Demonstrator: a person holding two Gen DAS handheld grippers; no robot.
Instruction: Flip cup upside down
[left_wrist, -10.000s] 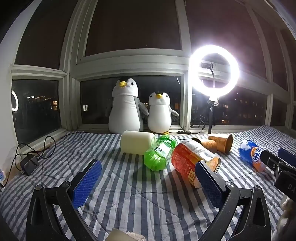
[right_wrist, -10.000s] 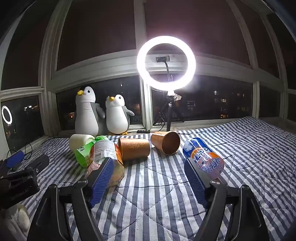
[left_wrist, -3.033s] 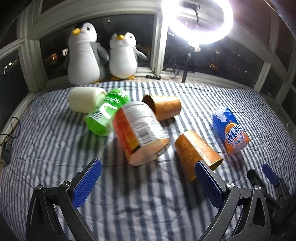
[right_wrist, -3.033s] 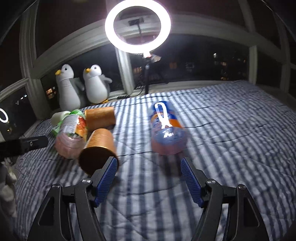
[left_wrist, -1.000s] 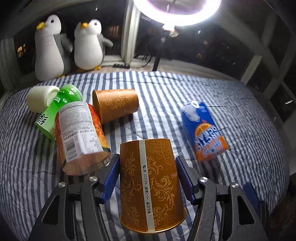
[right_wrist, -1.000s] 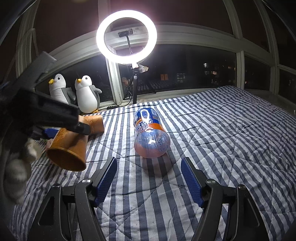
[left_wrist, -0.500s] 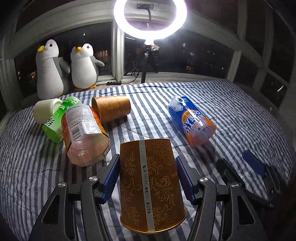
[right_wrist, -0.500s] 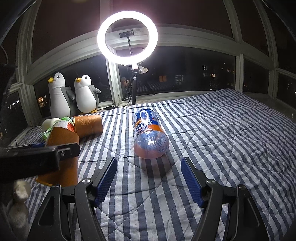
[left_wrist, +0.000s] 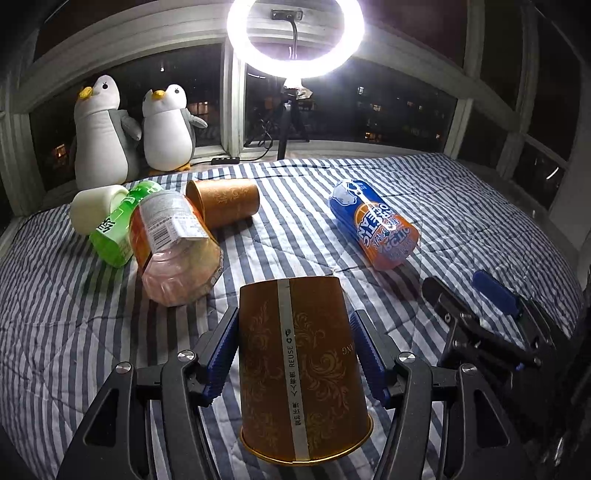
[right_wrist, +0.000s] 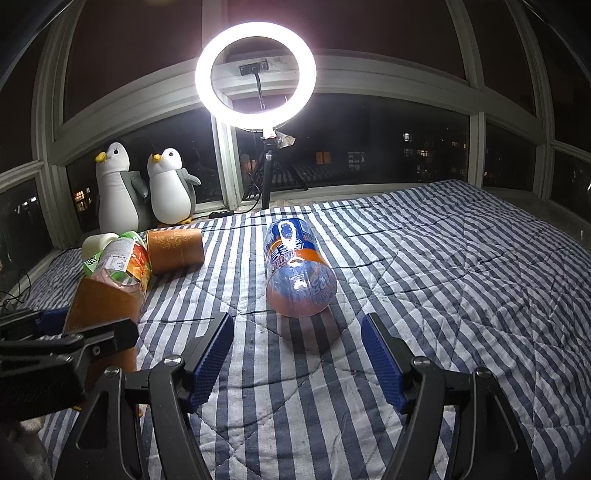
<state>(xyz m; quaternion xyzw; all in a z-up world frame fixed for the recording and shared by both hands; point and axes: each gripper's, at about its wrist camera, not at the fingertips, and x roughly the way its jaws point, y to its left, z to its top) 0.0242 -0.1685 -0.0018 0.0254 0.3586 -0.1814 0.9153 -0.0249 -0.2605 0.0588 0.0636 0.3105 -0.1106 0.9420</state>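
My left gripper (left_wrist: 293, 354) is shut on a gold patterned paper cup (left_wrist: 299, 369). The cup is held mouth down, base up, low over the striped bed cover (left_wrist: 74, 332). The same cup shows in the right wrist view (right_wrist: 105, 306) at the left, between the left gripper's fingers. A second gold cup (left_wrist: 225, 203) lies on its side further back. My right gripper (right_wrist: 297, 350) is open and empty, facing an orange soda bottle (right_wrist: 297, 269) lying on the cover.
A juice bottle (left_wrist: 173, 240), a green bottle (left_wrist: 118, 229) and a white cylinder (left_wrist: 92, 206) lie at the left. The soda bottle (left_wrist: 373, 225) lies at the right. Two plush penguins (left_wrist: 129, 129) and a ring light (left_wrist: 295, 33) stand by the window.
The left gripper has tilted a little more level and lower with the cup still held mouth down. The right gripper has barely moved.
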